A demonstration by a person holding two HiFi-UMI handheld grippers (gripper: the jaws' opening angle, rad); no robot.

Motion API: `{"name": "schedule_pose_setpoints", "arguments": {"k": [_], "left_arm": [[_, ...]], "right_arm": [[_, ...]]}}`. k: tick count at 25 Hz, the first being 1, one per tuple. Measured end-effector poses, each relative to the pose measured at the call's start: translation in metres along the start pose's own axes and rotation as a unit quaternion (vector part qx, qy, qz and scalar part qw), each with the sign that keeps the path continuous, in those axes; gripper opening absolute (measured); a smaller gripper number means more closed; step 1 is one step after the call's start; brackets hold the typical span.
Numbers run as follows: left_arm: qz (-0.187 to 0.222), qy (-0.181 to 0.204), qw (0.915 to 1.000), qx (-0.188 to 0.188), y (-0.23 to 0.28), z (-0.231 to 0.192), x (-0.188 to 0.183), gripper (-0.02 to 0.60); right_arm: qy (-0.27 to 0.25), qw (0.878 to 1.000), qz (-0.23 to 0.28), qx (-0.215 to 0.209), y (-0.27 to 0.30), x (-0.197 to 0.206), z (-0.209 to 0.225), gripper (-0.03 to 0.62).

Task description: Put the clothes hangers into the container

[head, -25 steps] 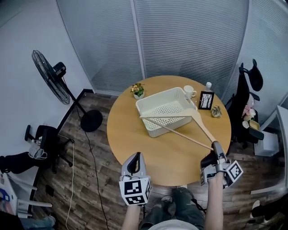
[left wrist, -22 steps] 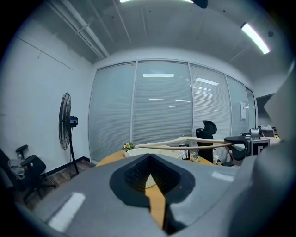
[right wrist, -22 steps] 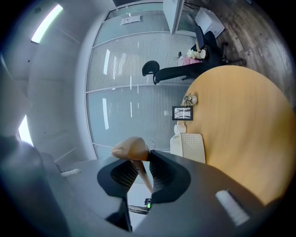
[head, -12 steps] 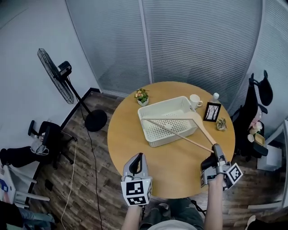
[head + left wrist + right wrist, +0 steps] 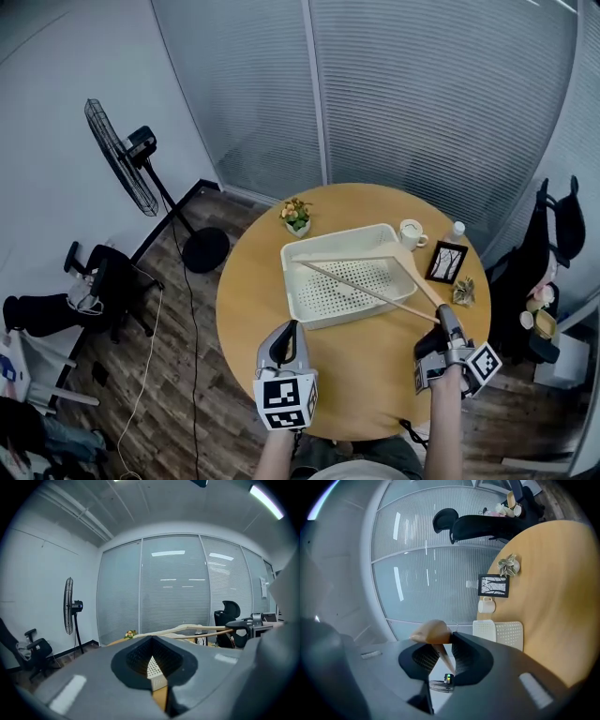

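A wooden clothes hanger (image 5: 380, 272) hangs over the white perforated container (image 5: 302, 295) on the round table (image 5: 248, 300). My right gripper (image 5: 443, 313) is shut on the hanger's near end, at the container's right. In the right gripper view the hanger's wooden end (image 5: 433, 632) sits between the jaws. My left gripper (image 5: 284, 343) is over the table's near edge, left of the right one, shut with nothing in it. The hanger (image 5: 187, 630) also crosses the left gripper view.
Behind the container stand a small flower pot (image 5: 298, 215), a white mug (image 5: 411, 232), a bottle (image 5: 457, 230), a picture frame (image 5: 445, 262) and a little plant (image 5: 464, 292). A standing fan (image 5: 127, 161) is at the left, a black chair (image 5: 560, 211) at the right.
The hanger has swung left and now lies over the container rather than across its right rim. The right gripper has moved a little toward the container; the head view has shifted.
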State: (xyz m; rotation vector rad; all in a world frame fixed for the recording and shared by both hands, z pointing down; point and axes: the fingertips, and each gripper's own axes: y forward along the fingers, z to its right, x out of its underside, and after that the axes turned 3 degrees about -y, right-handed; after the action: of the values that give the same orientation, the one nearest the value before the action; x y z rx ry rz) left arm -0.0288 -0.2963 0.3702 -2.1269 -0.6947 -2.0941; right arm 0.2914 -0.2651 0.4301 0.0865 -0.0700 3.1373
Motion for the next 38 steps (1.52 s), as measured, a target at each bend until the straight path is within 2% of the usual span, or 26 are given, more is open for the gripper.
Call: {"name": "schedule_pose_setpoints", "arguments": {"k": [15,38], "left_arm": [[-0.012,-0.007,0.999,-0.042,0.046,0.015,-0.004,0.0],[-0.04,-0.011,0.9965,-0.073,0.071,0.02,0.022,0.0]], "right_arm": [[-0.004,0.998,-0.049,0.04,0.061,-0.019,0.037,0.092],[-0.009,0.992,-0.086,0.089,0.1,-0.001,0.086,0.097]]}}
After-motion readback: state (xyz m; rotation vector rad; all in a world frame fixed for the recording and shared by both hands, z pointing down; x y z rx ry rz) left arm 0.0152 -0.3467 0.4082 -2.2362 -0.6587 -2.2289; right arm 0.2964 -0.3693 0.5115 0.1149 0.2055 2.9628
